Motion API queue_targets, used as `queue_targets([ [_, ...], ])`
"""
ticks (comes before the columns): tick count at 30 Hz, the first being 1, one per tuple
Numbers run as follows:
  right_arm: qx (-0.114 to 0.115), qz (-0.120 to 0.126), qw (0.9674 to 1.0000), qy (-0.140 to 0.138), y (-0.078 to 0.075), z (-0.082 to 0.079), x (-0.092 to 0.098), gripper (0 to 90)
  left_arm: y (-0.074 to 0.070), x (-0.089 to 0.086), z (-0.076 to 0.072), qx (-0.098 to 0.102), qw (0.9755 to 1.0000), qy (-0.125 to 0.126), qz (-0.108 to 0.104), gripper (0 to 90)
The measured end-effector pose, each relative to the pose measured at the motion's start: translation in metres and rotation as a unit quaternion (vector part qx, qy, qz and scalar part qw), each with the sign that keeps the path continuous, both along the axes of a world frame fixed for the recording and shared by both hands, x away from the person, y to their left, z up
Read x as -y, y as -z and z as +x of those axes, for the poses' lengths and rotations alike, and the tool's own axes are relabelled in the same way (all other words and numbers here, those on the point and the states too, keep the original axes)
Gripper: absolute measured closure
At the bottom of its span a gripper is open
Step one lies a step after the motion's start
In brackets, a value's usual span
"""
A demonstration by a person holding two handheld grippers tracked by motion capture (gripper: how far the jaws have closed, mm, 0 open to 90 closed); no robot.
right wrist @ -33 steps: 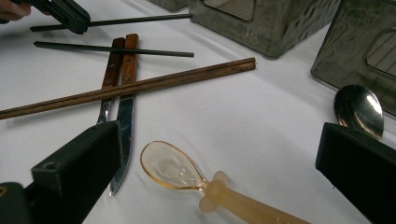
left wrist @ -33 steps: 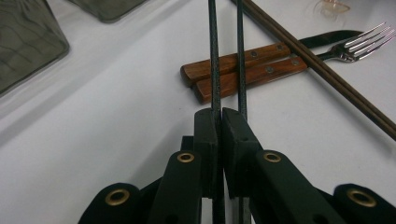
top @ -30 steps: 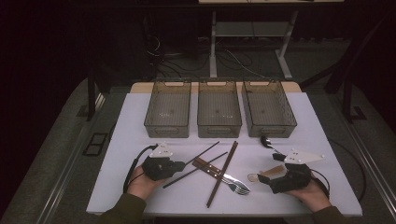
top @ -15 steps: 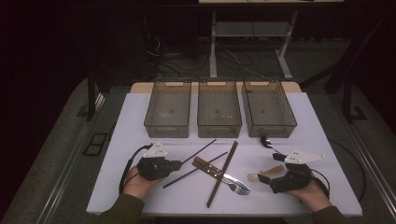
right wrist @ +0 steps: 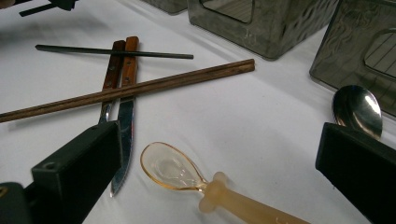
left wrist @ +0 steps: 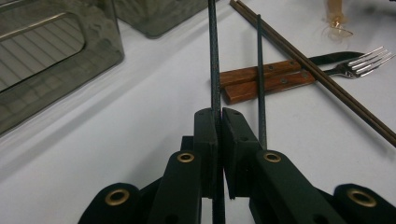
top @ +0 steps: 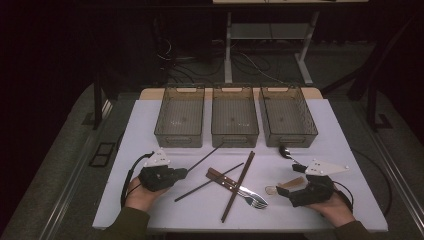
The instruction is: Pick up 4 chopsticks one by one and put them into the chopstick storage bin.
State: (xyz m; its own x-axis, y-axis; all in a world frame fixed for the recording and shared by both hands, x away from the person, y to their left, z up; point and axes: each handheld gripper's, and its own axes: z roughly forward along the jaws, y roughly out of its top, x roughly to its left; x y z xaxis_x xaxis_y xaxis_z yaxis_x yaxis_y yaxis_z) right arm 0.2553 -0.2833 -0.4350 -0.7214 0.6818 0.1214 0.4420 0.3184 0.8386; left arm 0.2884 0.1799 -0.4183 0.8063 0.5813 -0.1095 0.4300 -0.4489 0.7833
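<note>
My left gripper (top: 183, 173) (left wrist: 219, 115) rests at the table's front left, shut on the near end of a thin dark chopstick (top: 205, 158) (left wrist: 213, 65) that points toward the bins. A second dark chopstick (top: 210, 182) (left wrist: 259, 70) lies beside it, across the wooden handles of a knife (top: 231, 183) and a fork (left wrist: 364, 59). A brown pair of chopsticks (top: 240, 185) (right wrist: 140, 88) lies over them. At the front right my right gripper (top: 286, 189) (right wrist: 222, 140) is open, with an amber plastic spoon (right wrist: 170, 167) lying on the table between its jaws, untouched.
Three smoky plastic bins (top: 235, 117) stand in a row at the back of the white table (top: 145, 130). A metal spoon (top: 284, 151) (right wrist: 357, 109) lies in front of the right bin. The knife's blade (right wrist: 122, 140) lies near my right gripper's left jaw.
My left gripper has edged slightly to the left with the dark chopstick in it. The right hand has stayed still.
</note>
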Motion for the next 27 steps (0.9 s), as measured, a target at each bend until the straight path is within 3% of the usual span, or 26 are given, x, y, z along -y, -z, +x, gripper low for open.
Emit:
queue_targets([
  [27,0.003,0.001,1.0000,0.001,0.000,0.000,0.001,0.2,-0.004,-0.036,0.012,0.009,0.9975,-0.068,-0.018,85.1],
])
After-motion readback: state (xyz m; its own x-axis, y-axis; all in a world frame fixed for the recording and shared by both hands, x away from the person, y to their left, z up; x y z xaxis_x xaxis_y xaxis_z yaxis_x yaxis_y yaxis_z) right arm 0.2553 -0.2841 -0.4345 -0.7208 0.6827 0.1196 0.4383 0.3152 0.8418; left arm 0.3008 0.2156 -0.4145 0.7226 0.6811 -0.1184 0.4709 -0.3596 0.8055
